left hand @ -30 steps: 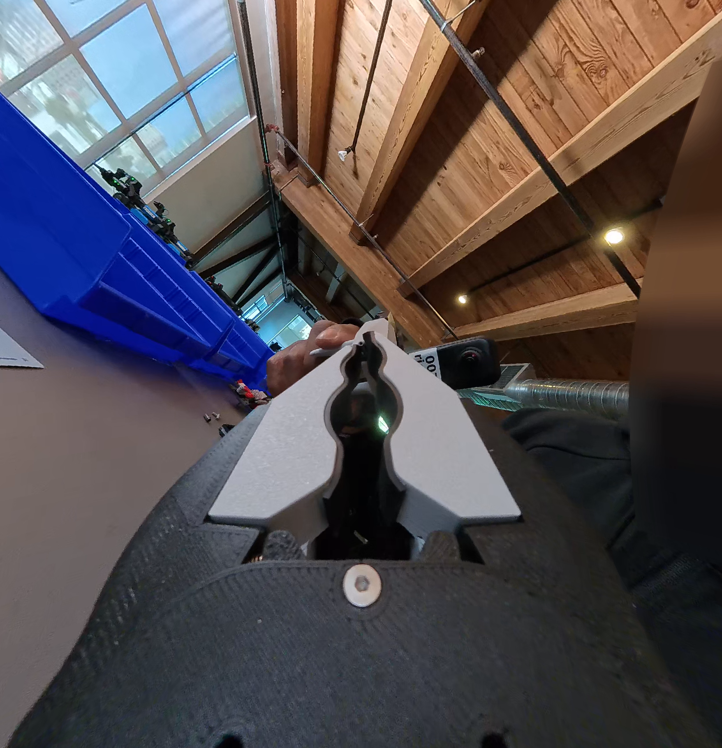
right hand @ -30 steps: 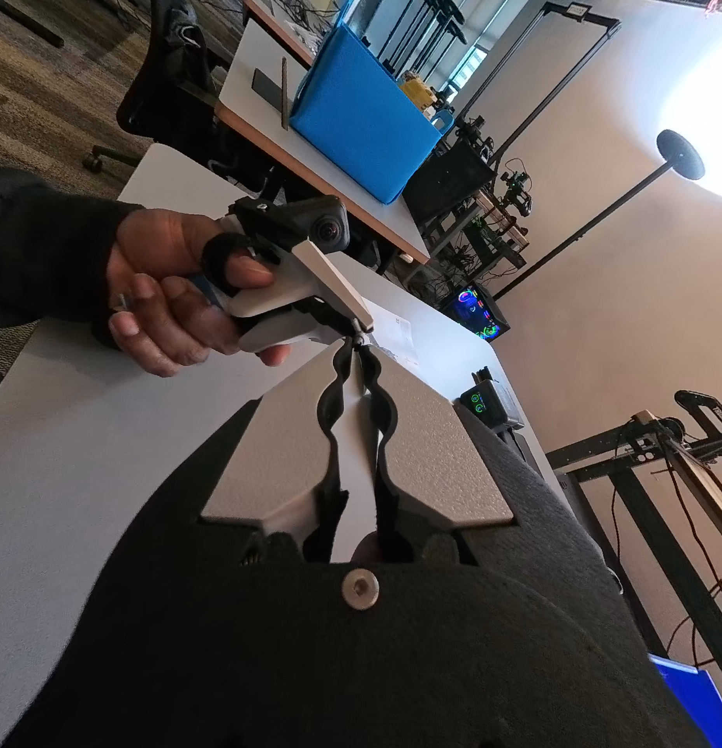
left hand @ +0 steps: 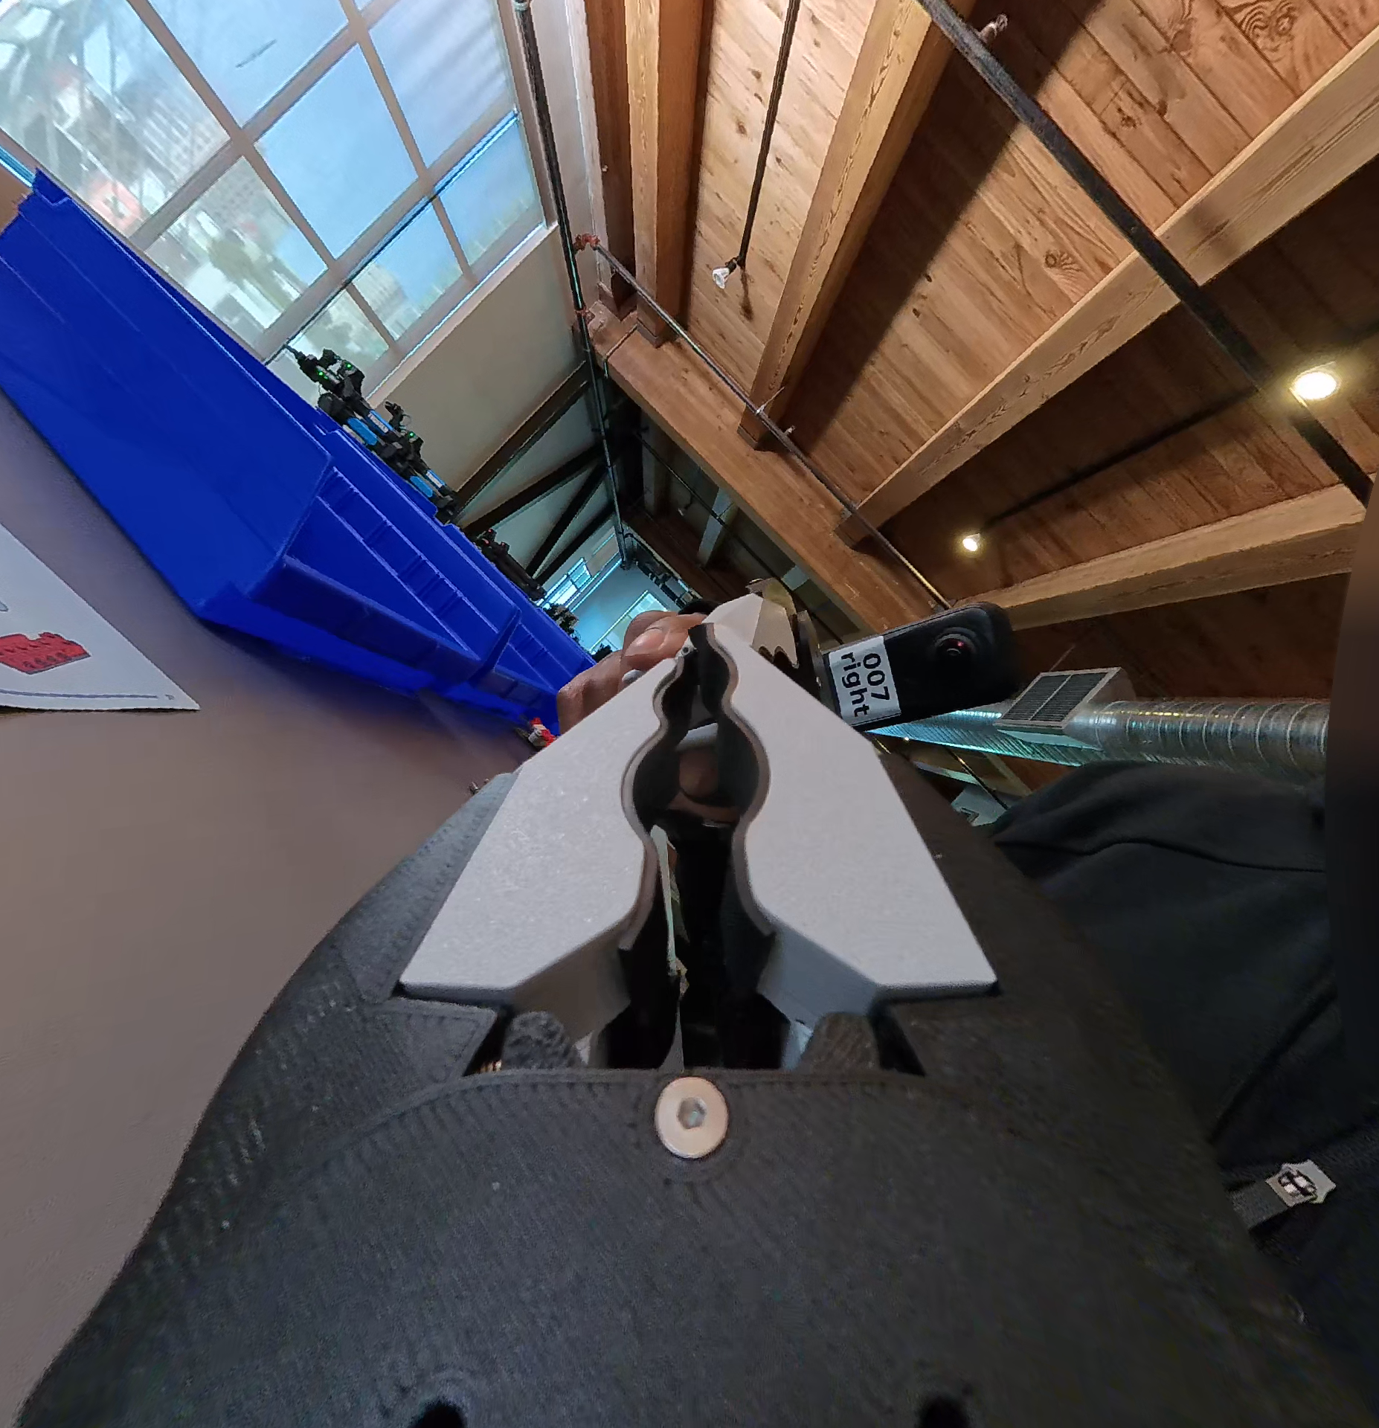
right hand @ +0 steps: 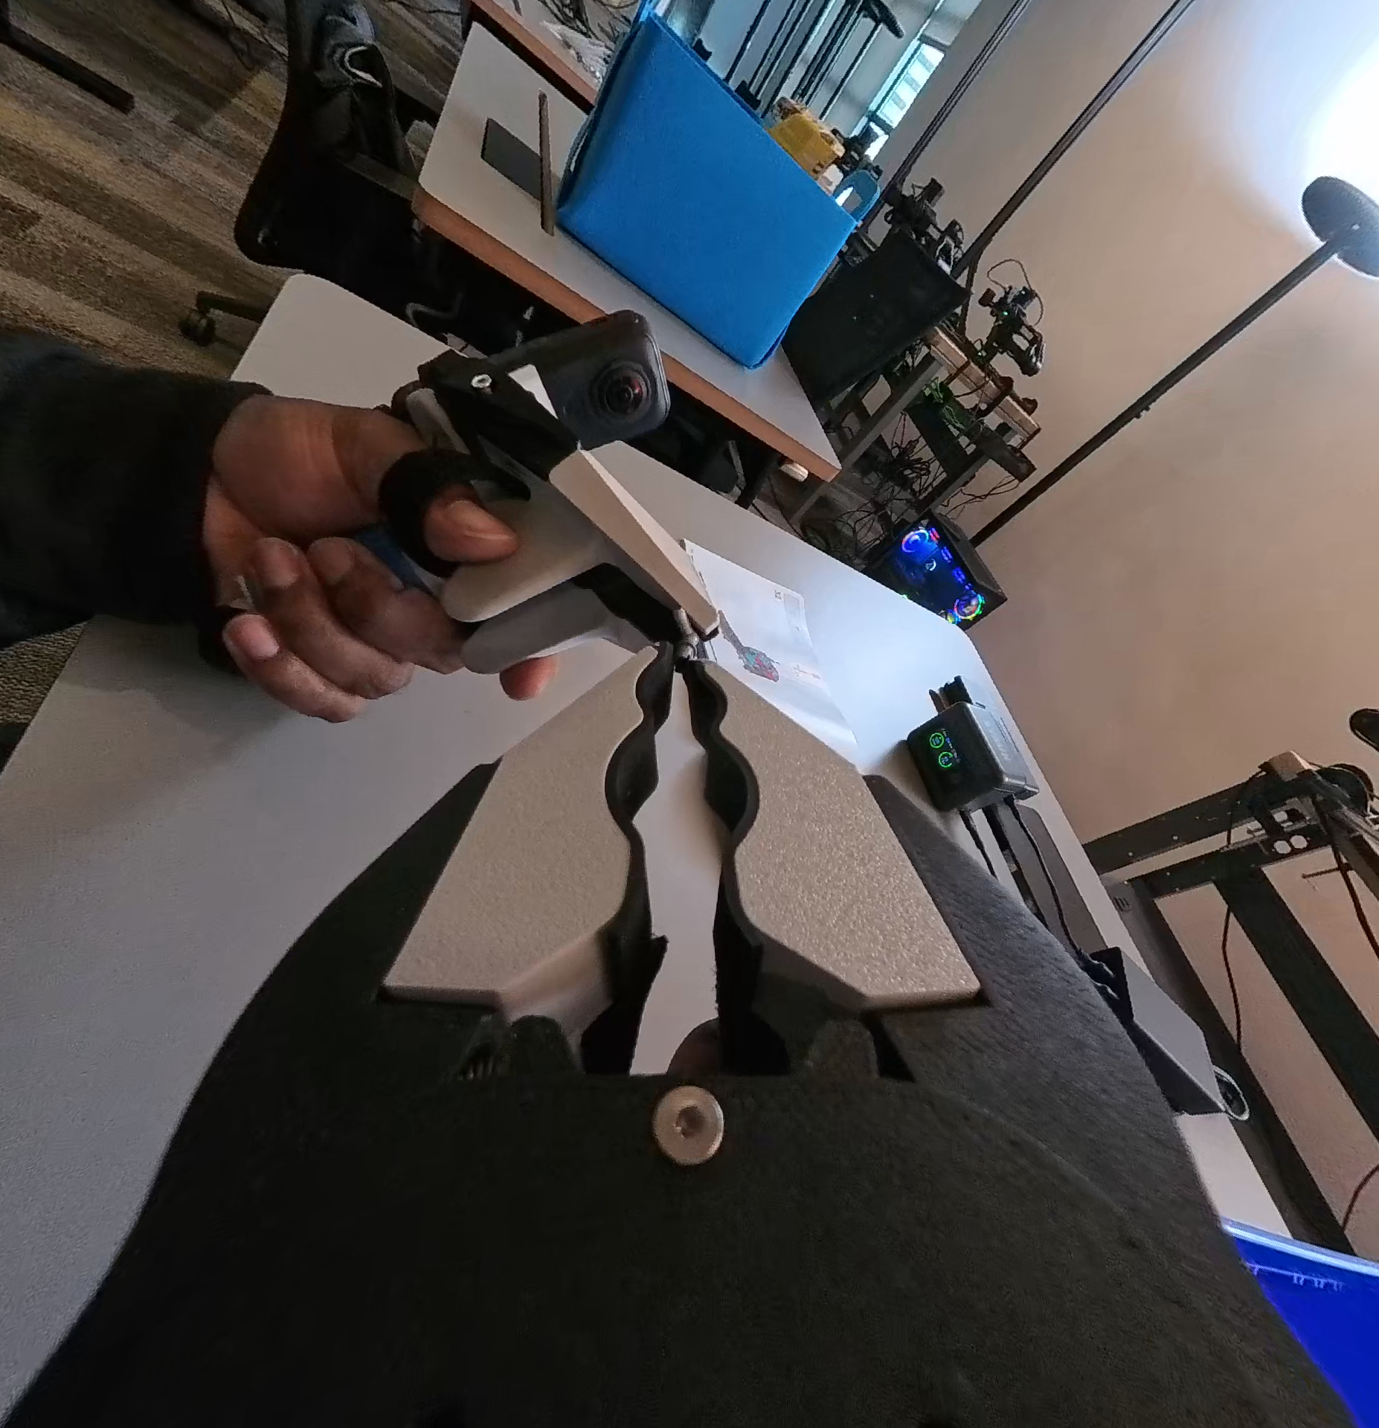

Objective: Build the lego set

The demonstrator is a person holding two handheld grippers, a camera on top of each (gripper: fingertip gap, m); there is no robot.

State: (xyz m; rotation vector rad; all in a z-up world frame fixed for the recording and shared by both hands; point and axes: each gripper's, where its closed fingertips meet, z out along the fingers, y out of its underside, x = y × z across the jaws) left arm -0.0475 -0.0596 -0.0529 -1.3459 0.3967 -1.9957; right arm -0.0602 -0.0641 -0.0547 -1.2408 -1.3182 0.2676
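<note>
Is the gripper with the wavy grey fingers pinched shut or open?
Shut. In the right wrist view, the right gripper has its fingertips pinched on a small grey piece.

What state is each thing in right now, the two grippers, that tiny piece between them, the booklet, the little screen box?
Right gripper: shut on the small grey piece.
Left gripper: shut on the same piece, tip to tip with the right one.
Small grey piece: held in the air above the table.
Booklet: lying open on the table.
Screen box: switched on, green lights showing.
</note>
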